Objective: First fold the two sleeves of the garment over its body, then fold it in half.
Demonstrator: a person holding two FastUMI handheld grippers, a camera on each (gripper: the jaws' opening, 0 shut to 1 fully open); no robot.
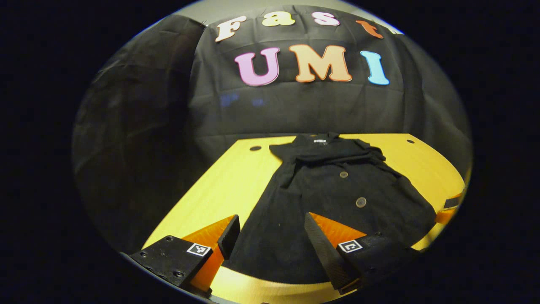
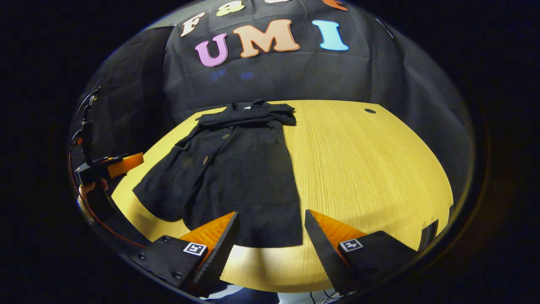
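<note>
A black buttoned garment (image 1: 333, 190) lies flat on the yellow wooden table (image 1: 236, 181), collar at the far end and hem nearest me. Both sleeves (image 1: 333, 157) lie folded across its chest just below the collar. My left gripper (image 1: 271, 216) hovers open over the hem's left part, with nothing between its fingers. In the right gripper view the same garment (image 2: 236, 177) spreads over the left half of the table (image 2: 371, 169). My right gripper (image 2: 271, 213) is open at the hem's right corner. The left gripper (image 2: 109, 166) shows at the far left, held by a hand (image 2: 90, 188).
Bare tabletop stretches to the right of the garment in the right gripper view, with a small dark hole (image 2: 370, 111) near the back. Two such holes (image 1: 255, 148) mark the far corners in the left gripper view. Black cloth walls close off the back and sides.
</note>
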